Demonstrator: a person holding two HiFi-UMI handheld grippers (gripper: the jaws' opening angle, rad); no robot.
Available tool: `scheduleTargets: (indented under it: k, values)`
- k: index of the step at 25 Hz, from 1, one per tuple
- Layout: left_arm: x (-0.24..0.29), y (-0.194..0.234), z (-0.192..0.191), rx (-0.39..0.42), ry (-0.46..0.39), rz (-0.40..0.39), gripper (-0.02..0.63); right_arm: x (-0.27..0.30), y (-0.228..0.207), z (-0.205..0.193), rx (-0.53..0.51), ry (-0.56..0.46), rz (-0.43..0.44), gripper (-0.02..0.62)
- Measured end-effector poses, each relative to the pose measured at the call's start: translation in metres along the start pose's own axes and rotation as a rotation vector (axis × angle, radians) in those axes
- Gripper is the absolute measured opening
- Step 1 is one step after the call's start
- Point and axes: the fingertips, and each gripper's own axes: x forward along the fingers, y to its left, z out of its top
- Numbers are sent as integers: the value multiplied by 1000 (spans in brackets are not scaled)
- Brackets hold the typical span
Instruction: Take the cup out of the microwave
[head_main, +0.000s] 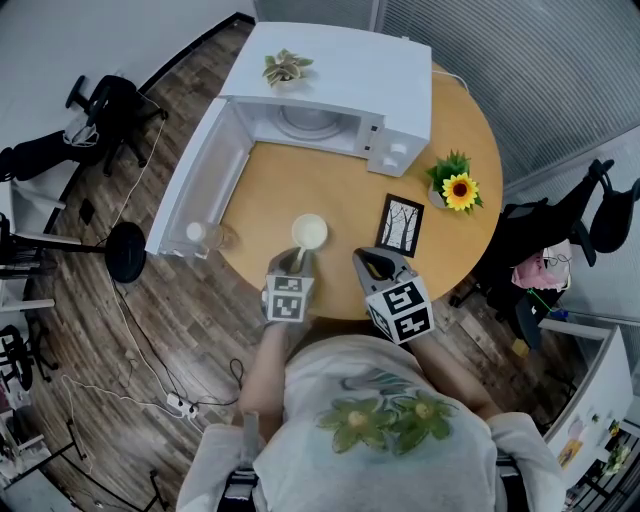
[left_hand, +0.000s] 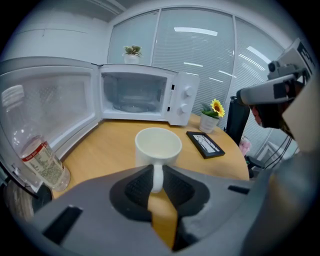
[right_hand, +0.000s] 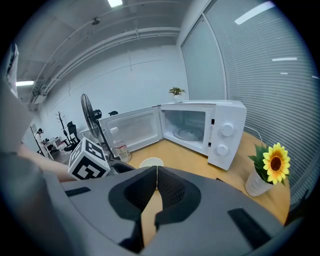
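Note:
A cream cup (head_main: 309, 233) stands on the round wooden table (head_main: 340, 200), outside the white microwave (head_main: 330, 95). My left gripper (head_main: 297, 262) is shut on the cup's handle; in the left gripper view the handle (left_hand: 157, 177) sits pinched between the two dark pads, the cup (left_hand: 158, 146) just ahead. The microwave (left_hand: 140, 97) has its door (head_main: 195, 185) swung wide, and only the glass turntable shows inside. My right gripper (head_main: 372, 265) hovers at the near table edge, shut with nothing in it; its pads meet at the tips in the right gripper view (right_hand: 157, 175).
A clear plastic bottle (head_main: 198, 234) stands by the open door at the table's left edge. A black framed picture (head_main: 400, 223) lies to the right, with a potted sunflower (head_main: 456, 187) beyond it. A small plant (head_main: 285, 67) sits on the microwave top.

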Motion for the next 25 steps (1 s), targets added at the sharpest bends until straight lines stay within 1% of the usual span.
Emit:
scheduleTargets:
  k: [3,6,11,18,22,25]
  values:
    - [1,-1,-5,-25,24,-11,59,-1,2,2,-8,-4,7,17]
    - [0,-2,-8,-27,45,-9,74,-2,2,3,-18,-11,16,17]
    - [-12,1,1,-51,25,32,81,-9,3,9,-34,-26,37,17]
    - [-47,-7,22,-107,-57,78,81,-30,4,21,-57,-67,60,17]
    - [-68,-15,37,-137,-132,116,80,-43,6,25,-59,-104,71,17]
    - [-86,-23,51,-172,-200,135,61,-53,11,28,-57,-136,87,17]
